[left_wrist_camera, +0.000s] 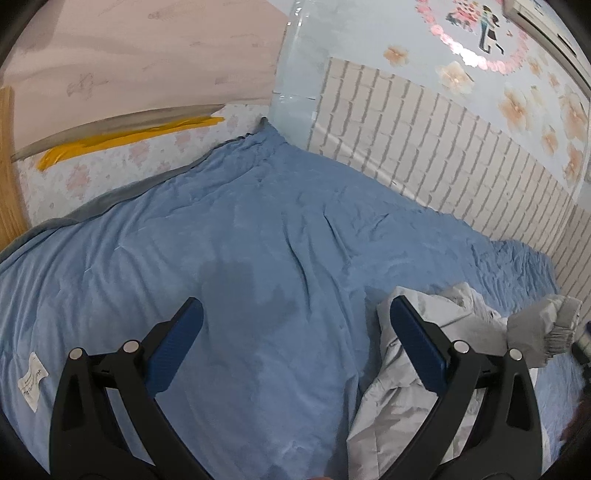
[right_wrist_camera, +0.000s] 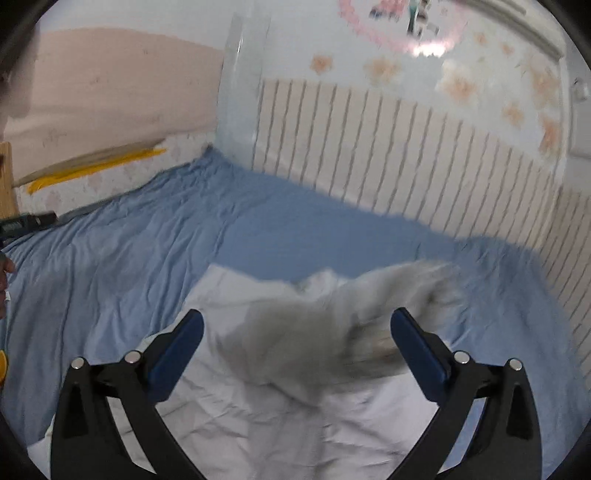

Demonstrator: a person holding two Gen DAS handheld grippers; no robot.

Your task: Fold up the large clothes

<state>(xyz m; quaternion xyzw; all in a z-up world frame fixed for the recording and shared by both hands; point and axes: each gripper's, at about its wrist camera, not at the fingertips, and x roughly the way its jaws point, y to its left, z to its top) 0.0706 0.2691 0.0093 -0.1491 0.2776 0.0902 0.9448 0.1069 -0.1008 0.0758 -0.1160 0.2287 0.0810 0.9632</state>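
Soft, even indoor light; fisheye bending with dark corners; right wrist view motion-blurred, left wrist view sharp.

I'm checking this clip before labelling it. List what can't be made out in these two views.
- Grey garment, right wrist view: motion blur smears its raised far part, so its type and any sleeve are unreadable.
- Same garment, left wrist view: the left claw's right finger and the frame edge hide most of it.
- White label on the blue bedspread: print too small.
- Wall decal: blurred, cut by the rim.
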